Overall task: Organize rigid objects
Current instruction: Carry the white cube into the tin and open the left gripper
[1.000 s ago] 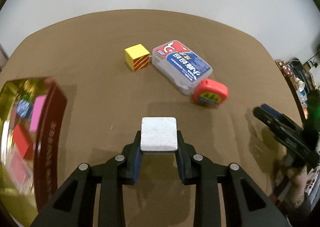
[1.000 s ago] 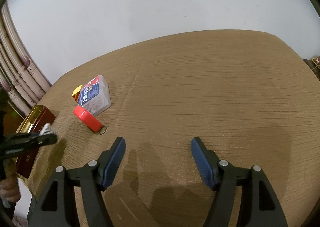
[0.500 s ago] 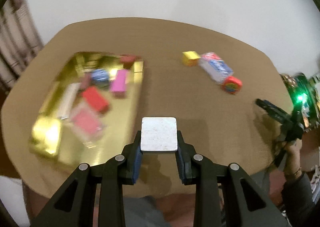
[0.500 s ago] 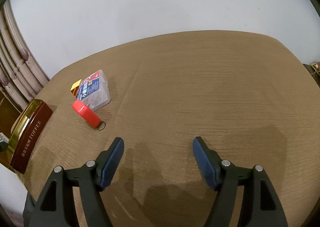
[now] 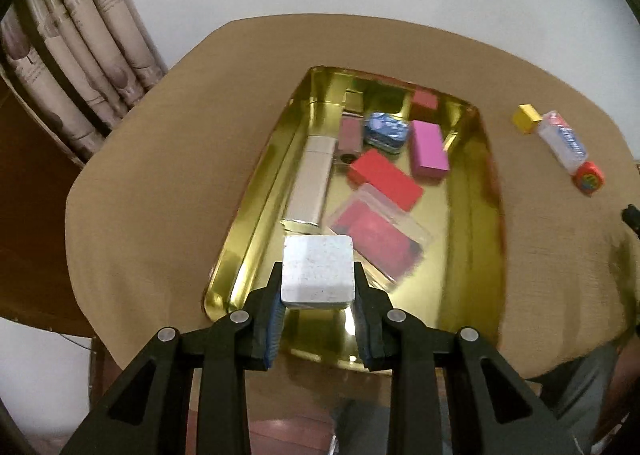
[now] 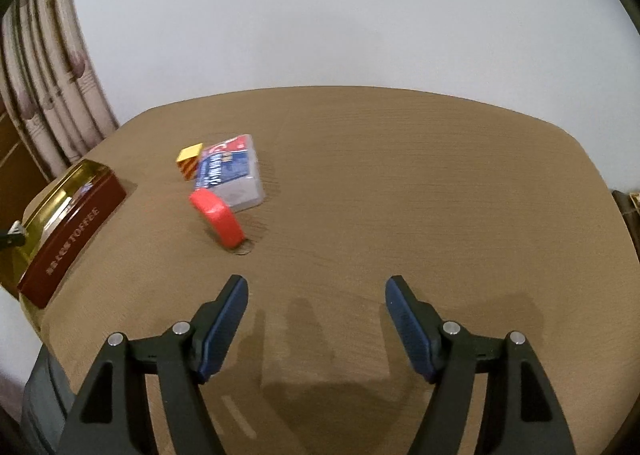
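White block (image 5: 318, 274) sits pinched between the left gripper's (image 5: 319, 307) pads, above the gold tin (image 5: 472, 191).

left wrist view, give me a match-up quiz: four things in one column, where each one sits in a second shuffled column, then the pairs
Things:
1. white block
2. pink block
3. yellow cube
4. red tape measure

Places:
A. on the bare table, at the far end of the clear case
B. lying in the gold tin
C. clamped in the left gripper, above the tin's near end
D. on the bare table, at the near end of the clear case

Pairs: 1-C, 2-B, 3-A, 4-D
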Motion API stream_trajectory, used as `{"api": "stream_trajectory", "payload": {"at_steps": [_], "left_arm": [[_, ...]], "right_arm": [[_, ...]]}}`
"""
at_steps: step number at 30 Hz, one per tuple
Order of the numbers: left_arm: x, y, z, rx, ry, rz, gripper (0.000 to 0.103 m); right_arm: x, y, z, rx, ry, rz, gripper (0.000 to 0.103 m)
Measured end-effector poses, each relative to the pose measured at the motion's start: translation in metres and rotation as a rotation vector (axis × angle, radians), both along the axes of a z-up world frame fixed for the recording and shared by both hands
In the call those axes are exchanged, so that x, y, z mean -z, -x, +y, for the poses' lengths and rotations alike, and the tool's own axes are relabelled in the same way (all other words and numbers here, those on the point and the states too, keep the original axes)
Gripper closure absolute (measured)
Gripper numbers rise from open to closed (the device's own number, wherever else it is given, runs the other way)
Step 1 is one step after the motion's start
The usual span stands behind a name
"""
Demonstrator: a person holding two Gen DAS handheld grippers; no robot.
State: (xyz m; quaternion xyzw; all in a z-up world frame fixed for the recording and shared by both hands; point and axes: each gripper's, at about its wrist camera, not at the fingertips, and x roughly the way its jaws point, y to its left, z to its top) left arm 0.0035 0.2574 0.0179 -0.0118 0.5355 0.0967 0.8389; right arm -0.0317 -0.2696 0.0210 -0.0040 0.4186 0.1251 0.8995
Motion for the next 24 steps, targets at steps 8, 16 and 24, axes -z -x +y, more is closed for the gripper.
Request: {"api": "stream_trajectory", "payload": {"at_steps": [8, 16, 24], "left_arm": [[0.026, -0.009, 0.012, -0.036, 0.020, 0.048, 0.075], [0.020, -0.002, 0.001, -0.026, -0.032, 0.003, 0.048], [-0.016, 0.037, -0.020, -0.062, 0.048, -0.111, 0.034]], "right_arm": [[0.008, -0.004, -0.003, 0.012, -0.065, 0.027, 0.030], [-0.009, -0.001, 0.022, -0.137, -0.058, 0.004, 0.030], [-0.028, -0.015, 0.066, -0.339, 0.066, 0.014, 0.030]]}}
